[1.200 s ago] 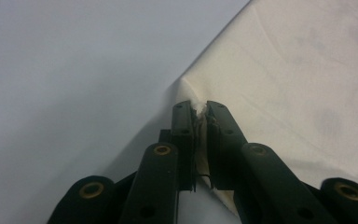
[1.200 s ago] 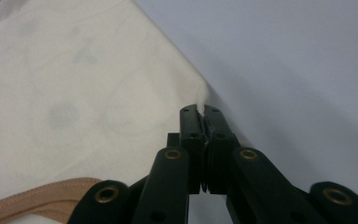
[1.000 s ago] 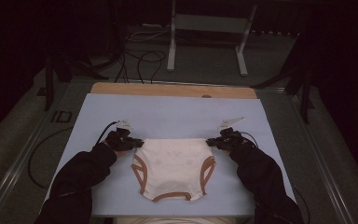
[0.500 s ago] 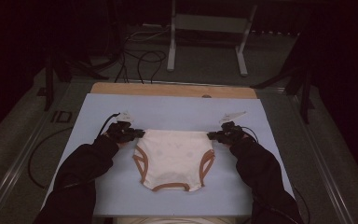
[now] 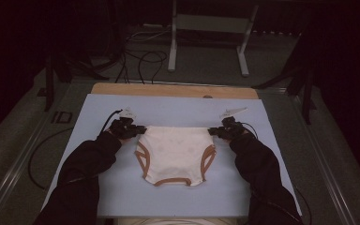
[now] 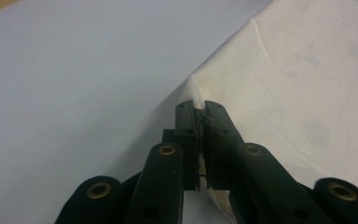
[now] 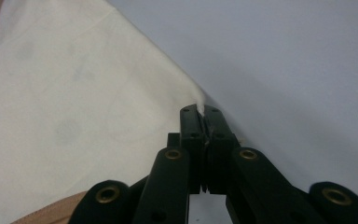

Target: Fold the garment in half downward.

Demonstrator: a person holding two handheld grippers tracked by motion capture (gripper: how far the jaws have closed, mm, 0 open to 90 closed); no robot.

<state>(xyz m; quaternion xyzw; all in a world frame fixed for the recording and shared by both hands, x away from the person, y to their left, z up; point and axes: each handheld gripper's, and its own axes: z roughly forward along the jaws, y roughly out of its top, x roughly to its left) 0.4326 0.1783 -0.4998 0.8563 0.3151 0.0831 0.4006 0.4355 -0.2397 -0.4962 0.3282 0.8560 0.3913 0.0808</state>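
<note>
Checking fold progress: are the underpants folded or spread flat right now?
Spread flat. The underpants lie open on the blue mat, both brown-trimmed leg openings showing; left gripper and right gripper pinch the waistband corners.

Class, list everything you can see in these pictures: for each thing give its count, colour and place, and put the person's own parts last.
underpants: one, cream with brown trim, flat at the mat's middle
mat: one, pale blue, covering the table
table: one, wooden edge at the far side
metal stand: one, grey, on the floor beyond
left gripper: one, black, shut on the underpants' waist corner
right gripper: one, black, shut on the other waist corner
sleeves: two, black, entering from below
</note>
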